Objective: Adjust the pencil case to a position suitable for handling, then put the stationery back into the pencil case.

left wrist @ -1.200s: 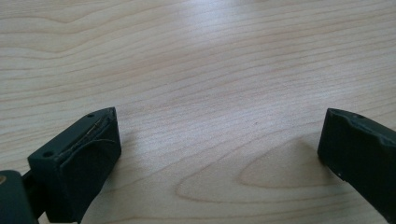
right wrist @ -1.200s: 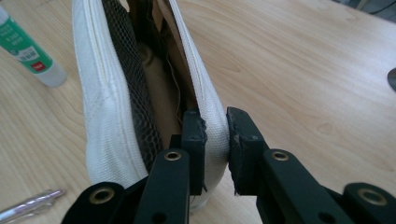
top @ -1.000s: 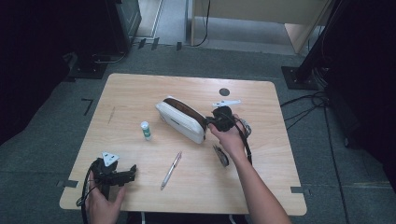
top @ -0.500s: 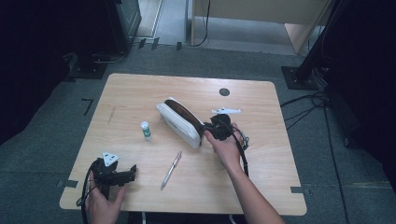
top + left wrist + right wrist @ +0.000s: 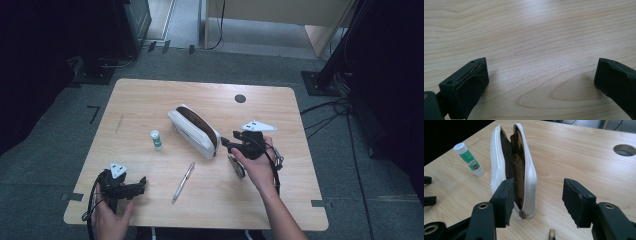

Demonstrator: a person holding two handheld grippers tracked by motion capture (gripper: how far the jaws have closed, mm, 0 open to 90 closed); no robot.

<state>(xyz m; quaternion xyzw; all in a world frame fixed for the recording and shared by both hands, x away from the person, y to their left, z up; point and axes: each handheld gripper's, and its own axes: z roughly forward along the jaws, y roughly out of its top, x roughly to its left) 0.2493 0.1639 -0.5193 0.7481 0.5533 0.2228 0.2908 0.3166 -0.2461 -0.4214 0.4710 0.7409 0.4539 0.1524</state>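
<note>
Room: a light wooden worktop [image 5: 150, 100] with rounded corners is set on a grey carpeted floor [image 5: 60, 125], with dark stands and cables seen around it
Worktop: a round cable hole [image 5: 240, 98] is cut near the far edge, right of the middle
Pencil case: a white pencil case [image 5: 194, 131] is laid near the middle of the worktop, unzipped along the top, so that a brown lining and dark mesh are shown inside; in the right claw view it is seen end on, with its zip pull at the near end [image 5: 522, 215]
Right claw: the right claw [image 5: 228, 144] is held in a hand just beside the near right end of the pencil case; its jaws are parted about halfway and have just been opening; nothing is pressed between the pads, and the end of the case is seen by the inner face of one jaw, apart from the other
Left claw: the left claw [image 5: 141, 183] is held low at the near left corner of the worktop, well apart from the pencil case; its jaws are spread wide over bare wood, with nothing between them
Glue stick: a glue stick [image 5: 156, 140] with a green label is stood upright just left of the pencil case
Pen: a pen [image 5: 183, 182] is laid near the front edge, between the two hands
Small item: a small round thing [image 5: 237, 166] is partly hidden under the right hand; what it is cannot be told
</note>
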